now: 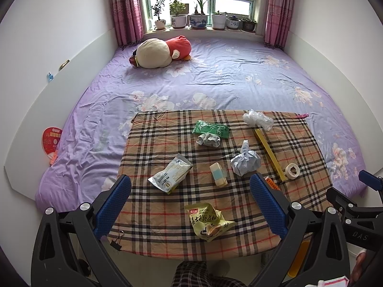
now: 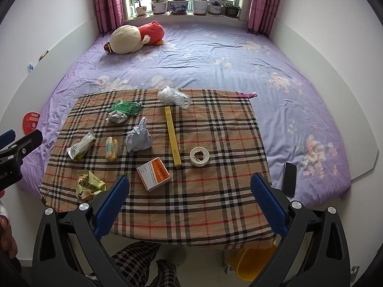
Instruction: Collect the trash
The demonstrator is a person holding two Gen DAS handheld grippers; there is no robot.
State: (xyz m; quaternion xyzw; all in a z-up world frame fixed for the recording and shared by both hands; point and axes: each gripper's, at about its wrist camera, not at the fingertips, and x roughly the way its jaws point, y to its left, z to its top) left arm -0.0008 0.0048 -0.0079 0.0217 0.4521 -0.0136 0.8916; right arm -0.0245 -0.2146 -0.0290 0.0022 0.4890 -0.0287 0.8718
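Note:
Trash lies scattered on a plaid cloth. A yellow snack wrapper sits near the front edge, between the fingers of my left gripper, which is open and empty above it. Farther back are a silver packet, a crumpled white paper, a green wrapper, a grey crumpled wad and a clear plastic bag. My right gripper is open and empty, just right of an orange-white box.
A tape roll, a long yellow box and a small yellow pack also lie on the cloth. A phone rests on the purple bed. A yellow bin stands on the floor below the cloth's edge.

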